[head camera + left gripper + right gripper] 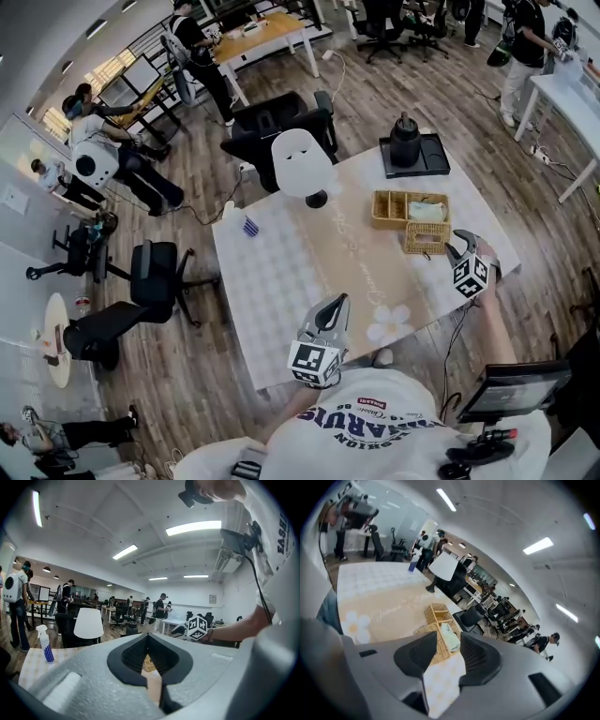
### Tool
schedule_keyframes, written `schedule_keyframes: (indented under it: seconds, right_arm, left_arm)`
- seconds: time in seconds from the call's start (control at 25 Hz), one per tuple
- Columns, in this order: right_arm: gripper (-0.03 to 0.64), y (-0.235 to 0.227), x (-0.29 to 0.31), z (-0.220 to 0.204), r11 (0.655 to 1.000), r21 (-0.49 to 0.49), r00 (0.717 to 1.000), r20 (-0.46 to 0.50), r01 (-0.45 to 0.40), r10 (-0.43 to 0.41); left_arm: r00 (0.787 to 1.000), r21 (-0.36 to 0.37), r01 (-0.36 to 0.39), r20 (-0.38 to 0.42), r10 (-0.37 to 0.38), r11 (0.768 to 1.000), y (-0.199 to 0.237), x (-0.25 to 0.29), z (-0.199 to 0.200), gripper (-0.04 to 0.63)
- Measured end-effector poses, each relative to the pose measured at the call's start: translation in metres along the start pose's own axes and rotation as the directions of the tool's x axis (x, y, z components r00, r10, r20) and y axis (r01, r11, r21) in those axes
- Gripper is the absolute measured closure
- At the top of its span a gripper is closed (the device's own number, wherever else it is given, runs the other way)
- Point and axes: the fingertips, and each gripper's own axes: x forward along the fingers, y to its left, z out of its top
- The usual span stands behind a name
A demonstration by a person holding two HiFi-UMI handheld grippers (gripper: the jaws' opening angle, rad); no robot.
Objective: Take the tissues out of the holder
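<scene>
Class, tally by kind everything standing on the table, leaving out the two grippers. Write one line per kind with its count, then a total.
lamp: 1
spray bottle: 1
black tray: 1
black jug: 1
wicker baskets: 2
tissue pack: 1
Total: 7

Woven wicker tissue holder: near side hidden behind right gripper jaws. White-and-beige checked table: near edge covered by person's white printed shirt. Background people too small to tell.
</scene>
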Motion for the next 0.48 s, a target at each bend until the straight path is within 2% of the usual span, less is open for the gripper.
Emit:
schedule_keyframes:
  seconds: [0.08, 0.28, 0.48]
  right_arm:
    - [0.46, -0.003, 0.023, -0.008, 0.996, -0.094, 0.999, -0.045, -0.011, 0.007]
    - [0.43, -0.003, 0.065, -0.018, 0.971, -0.232, 0.993, -0.113, -0.053, 0.027]
    - [0.419, -0.006, 0.103, -0.029, 0.95, -0.302, 0.984, -0.177, -0.076, 0.022]
  left_arm:
    - [1.0, -0.005, -0.009, -0.005, 0.009, 1.0, 0.002, 0.001, -0.002, 0.592]
    - [0.999, -0.018, -0.035, -0.014, 0.035, 0.999, 0.008, 0.002, -0.007, 0.592]
    - [0.998, -0.026, -0.063, -0.022, 0.062, 0.998, 0.016, 0.004, -0.01, 0.592]
